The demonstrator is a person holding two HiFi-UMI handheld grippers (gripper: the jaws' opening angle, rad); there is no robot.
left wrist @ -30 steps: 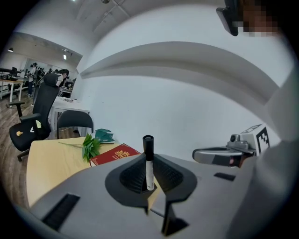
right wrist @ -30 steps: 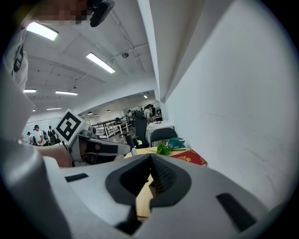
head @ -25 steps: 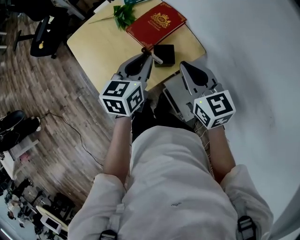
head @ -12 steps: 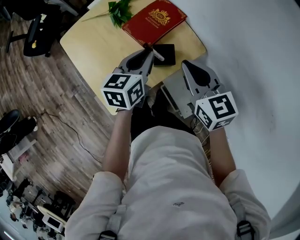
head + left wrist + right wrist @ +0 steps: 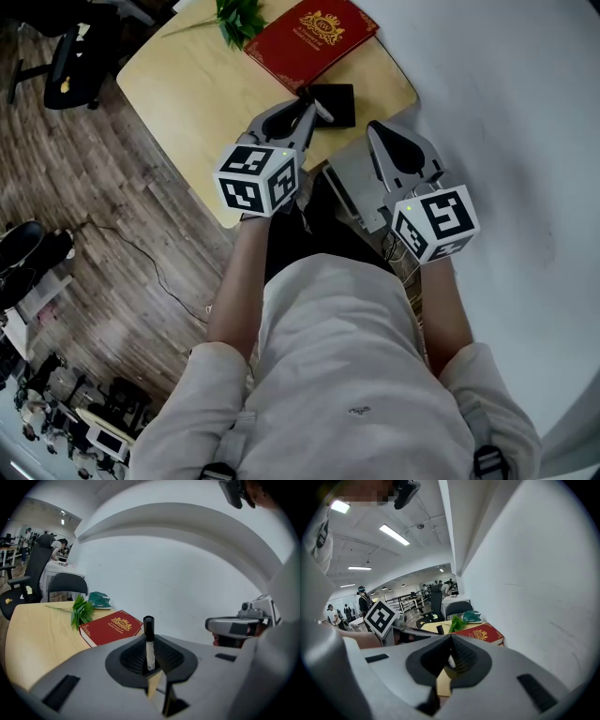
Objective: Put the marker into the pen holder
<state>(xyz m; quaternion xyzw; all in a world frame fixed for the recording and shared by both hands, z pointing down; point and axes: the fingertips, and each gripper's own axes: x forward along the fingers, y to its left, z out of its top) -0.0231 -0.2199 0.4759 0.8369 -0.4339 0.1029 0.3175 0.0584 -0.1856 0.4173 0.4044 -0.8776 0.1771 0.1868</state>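
Note:
My left gripper (image 5: 306,106) is shut on a white marker (image 5: 320,110) with a dark cap. It hovers at the near edge of the black pen holder (image 5: 337,101) on the wooden table (image 5: 202,89). In the left gripper view the marker (image 5: 149,641) stands upright between the jaws, cap up, and the pen holder is hidden below them. My right gripper (image 5: 394,142) is shut and holds nothing; it hangs to the right, off the table's near corner. Its jaws meet in the right gripper view (image 5: 451,654).
A red book (image 5: 314,37) lies beyond the pen holder, with a green plant sprig (image 5: 234,17) to its left. A grey flat object (image 5: 358,186) sits under my right gripper. A white wall (image 5: 506,112) runs along the right. An office chair (image 5: 66,66) stands on the wooden floor at left.
My left gripper has carried the marker a little forward and right, closer to the pen holder. The right gripper has hardly moved.

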